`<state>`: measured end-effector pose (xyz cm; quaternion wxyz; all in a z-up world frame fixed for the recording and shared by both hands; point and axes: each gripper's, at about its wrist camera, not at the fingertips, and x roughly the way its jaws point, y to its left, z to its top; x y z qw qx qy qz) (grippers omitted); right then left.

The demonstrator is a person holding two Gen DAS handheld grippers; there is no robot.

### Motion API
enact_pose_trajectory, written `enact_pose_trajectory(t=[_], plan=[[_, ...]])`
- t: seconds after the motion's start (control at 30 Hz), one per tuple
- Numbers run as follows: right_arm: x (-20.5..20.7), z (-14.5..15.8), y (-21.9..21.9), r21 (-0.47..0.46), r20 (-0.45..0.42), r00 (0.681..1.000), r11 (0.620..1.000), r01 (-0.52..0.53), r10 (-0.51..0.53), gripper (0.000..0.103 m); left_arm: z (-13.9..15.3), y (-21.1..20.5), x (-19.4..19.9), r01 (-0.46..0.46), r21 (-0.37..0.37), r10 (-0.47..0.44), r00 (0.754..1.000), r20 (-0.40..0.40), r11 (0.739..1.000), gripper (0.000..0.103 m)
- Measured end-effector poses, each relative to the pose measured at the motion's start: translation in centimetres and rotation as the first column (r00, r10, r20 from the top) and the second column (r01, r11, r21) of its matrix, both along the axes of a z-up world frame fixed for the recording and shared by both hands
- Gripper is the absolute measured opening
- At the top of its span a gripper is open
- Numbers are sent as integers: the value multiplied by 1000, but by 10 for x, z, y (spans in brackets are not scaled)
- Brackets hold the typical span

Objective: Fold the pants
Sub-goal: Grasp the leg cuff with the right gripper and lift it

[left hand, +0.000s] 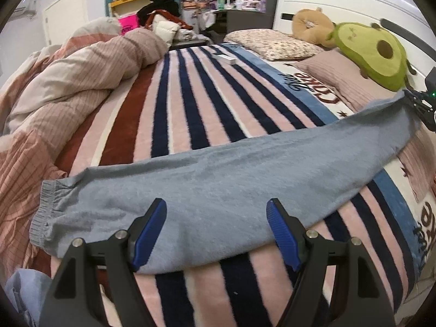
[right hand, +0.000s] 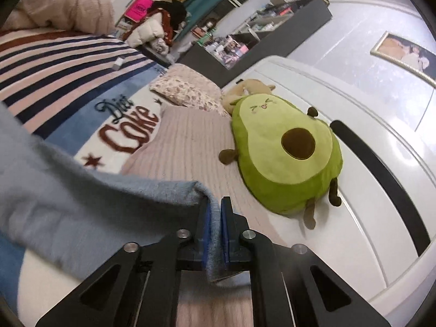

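Observation:
Light grey-blue pants [left hand: 223, 185] lie stretched across the striped blanket [left hand: 190, 103] on the bed, cuffed leg end at the left [left hand: 43, 212]. My left gripper [left hand: 216, 212] is open and empty, its blue pads just above the near edge of the pants. My right gripper [right hand: 216, 218] is shut on the far right end of the pants [right hand: 81, 204] and holds it lifted off the bed. It shows small at the right edge of the left wrist view [left hand: 419, 103].
A green avocado plush [right hand: 286, 150] and pillows [right hand: 188, 90] lie by the white headboard [right hand: 354, 109]. A bunched pink-beige duvet [left hand: 68, 81] fills the left of the bed. A small white box [left hand: 226, 58] lies on the blanket farther back.

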<state>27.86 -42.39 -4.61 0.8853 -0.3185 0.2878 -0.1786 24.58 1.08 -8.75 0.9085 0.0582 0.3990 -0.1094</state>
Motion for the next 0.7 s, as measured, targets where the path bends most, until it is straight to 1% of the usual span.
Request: enact_pose_trajectory(t=[0.03,0.07,0.1,0.13,0.2,0.27,0.33,0.37,0.4,0.43,0.47,0.5,0.53,0.57,0.6,0.63,0.67,0.7], plan=[[8,0,-5,20,-9,1000,1000,13,-13,22,-2,3,3,-15,-7,15,1000,-5,1000,72],[17,0,-14,56,-18,999,998,36,-35,47,-5,6,7,-32,-19,32,999,-13,999,72],[22,0,-22,100,-16,999,994,50,-48,62,-7,7,9,-39,-24,39,999,-17,999,72],[26,0,-31,150,-13,998,987,65,-63,64,-9,10,11,-50,-31,49,998,-24,998,72],[32,3,-50,245,-5,995,965,96,-98,64,-13,13,13,-60,-42,59,998,-35,997,72],[31,9,-69,349,18,992,931,108,-122,66,-14,14,13,-62,-48,60,997,-40,997,72],[26,15,-82,412,31,987,901,132,-158,68,-10,15,11,-64,-53,63,998,-29,997,72],[20,19,-86,441,39,986,888,128,-161,71,-6,16,8,-64,-59,63,998,-21,996,72],[6,24,-89,486,51,986,867,114,-158,76,-3,16,5,-61,-65,60,998,-16,996,72],[6,24,-89,486,51,986,867,114,-158,78,-1,16,3,-56,-70,55,998,-14,996,72],[-15,27,-88,524,66,987,847,93,-149,78,1,15,1,-51,-72,50,999,-12,996,72],[-25,27,-87,543,63,988,836,86,-142,78,3,14,-3,-44,-72,44,999,-10,996,72],[-25,27,-87,543,63,988,836,86,-142,79,5,14,-5,-40,-72,39,999,-8,997,72],[-34,24,-86,566,53,989,820,83,-137,79,6,13,-7,-35,-71,35,999,-6,997,72],[-48,15,-85,618,10,992,781,91,-124,80,8,12,-9,-30,-73,30,1000,-5,997,72],[-48,15,-85,618,10,992,781,91,-124,80,9,12,-10,-28,-77,28,1000,-4,997,72],[-51,8,-87,653,-20,993,750,103,-119,80,10,12,-11,-27,-82,27,1000,-4,996,72],[-53,-5,-90,722,-61,993,683,112,-99,80,10,13,-12,-26,-88,26,1000,-4,996,72]])
